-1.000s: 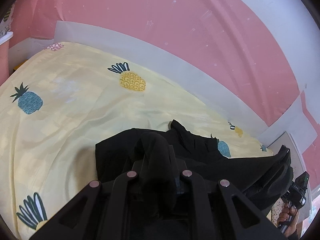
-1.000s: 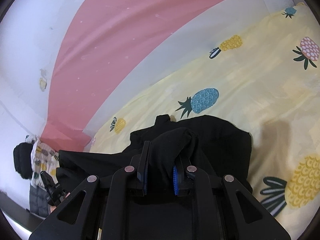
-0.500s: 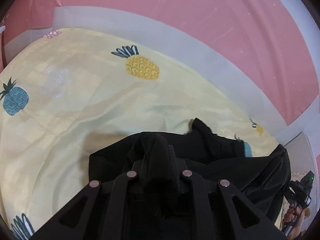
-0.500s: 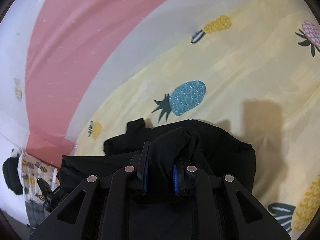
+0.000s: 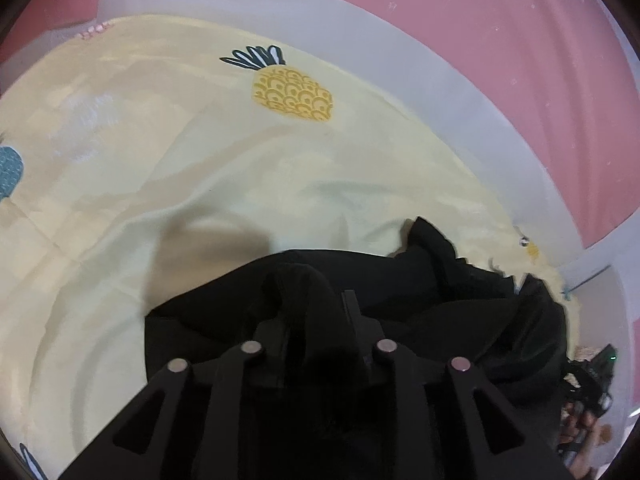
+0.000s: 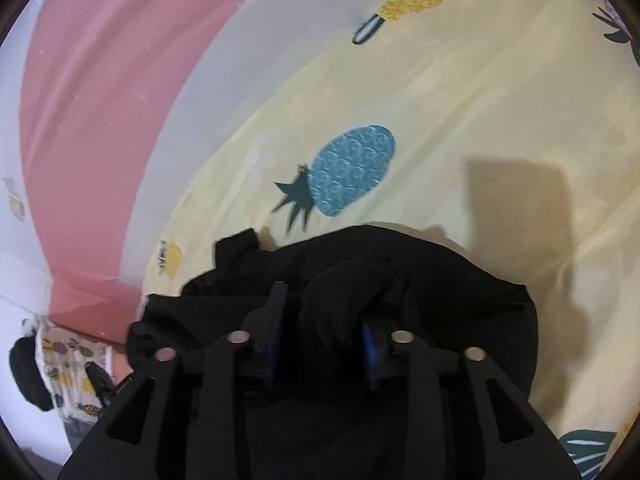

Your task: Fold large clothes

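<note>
Black fabric fills the lower half of both wrist views: the black garment (image 5: 472, 308) hangs over the yellow pineapple-print sheet (image 5: 160, 168), with a bunched fold of it pinched in each tool. The left gripper (image 5: 310, 304) has its jaws clamped on a hump of cloth, and the right gripper (image 6: 320, 312) grips a similar wad between its blue-lined fingers (image 6: 368, 340). Holding two separate points along one edge looks meant to keep the garment spread between the hands, so it can be carried over the bed and laid down as a flat layer rather than a heap. A loose corner of cloth trails on the sheet near the pale border at the foot of the pink wall (image 5: 480, 40). In the left view, the other tool shows at the far right edge, just beyond the stretched fabric
</note>
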Motion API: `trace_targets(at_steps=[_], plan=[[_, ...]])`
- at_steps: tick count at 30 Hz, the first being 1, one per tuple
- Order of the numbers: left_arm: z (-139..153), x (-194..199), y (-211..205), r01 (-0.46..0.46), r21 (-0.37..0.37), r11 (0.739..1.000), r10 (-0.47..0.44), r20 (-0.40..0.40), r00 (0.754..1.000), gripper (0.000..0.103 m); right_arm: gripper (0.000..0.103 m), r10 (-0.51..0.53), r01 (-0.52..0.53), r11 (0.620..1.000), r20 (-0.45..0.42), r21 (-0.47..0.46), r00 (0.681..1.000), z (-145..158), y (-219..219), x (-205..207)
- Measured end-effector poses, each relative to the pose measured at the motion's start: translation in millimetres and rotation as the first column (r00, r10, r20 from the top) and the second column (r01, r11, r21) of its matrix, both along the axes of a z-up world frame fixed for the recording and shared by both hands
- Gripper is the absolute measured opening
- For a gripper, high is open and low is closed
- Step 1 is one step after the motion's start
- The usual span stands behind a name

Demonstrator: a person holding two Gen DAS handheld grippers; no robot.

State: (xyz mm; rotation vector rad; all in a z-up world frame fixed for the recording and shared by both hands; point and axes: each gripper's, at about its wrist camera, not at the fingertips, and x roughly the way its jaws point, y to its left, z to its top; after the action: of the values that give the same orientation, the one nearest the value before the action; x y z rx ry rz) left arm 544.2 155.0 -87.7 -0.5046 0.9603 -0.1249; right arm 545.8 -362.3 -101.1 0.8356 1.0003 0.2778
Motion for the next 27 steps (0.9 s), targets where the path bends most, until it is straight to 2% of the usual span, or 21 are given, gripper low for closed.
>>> trace_targets(at_steps=[3,5,7,11,15,22,26,27], plan=[[7,-5,6,0.021,-0.048,0.999,-0.02,0.007,1.0,0.036,0.063,0.008,-0.01,0.999,0.057,0.033,0.998,11,-2,-5],[14,-9,10,0.028,-0.074,0.997,-0.026,0.021,0.999,0.044,0.067,0.016,-0.018,1.0,0.097,0.024,0.995,21,-3,-9],[21,-15,14,0.039,-0.102,0.994,-0.035,0.044,0.998,0.058,0.067,0.028,-0.028,1.0,0.136,0.0,0.99,32,-6,-12],[31,-28,28,0.031,-0.114,0.993,-0.02,0.103,0.995,0.07,0.067,0.033,-0.024,0.998,0.179,-0.055,0.983,41,-13,-14],[25,-26,40,0.006,-0.107,0.994,0.005,0.104,0.995,0.08,0.067,0.061,-0.041,0.99,0.15,-0.134,0.987,34,-10,-5],[13,4,27,0.049,-0.049,0.998,-0.047,0.054,0.997,0.082,0.067,0.113,-0.09,0.976,0.109,-0.199,0.988,15,1,12],[11,12,29,0.04,-0.068,0.997,-0.037,0.044,0.998,0.081,0.067,0.135,-0.111,0.97,0.097,-0.217,0.986,9,4,18],[12,11,32,0.035,-0.088,0.995,-0.03,0.056,0.998,0.081,0.062,0.135,-0.111,0.97,0.102,-0.215,0.986,9,3,17]])
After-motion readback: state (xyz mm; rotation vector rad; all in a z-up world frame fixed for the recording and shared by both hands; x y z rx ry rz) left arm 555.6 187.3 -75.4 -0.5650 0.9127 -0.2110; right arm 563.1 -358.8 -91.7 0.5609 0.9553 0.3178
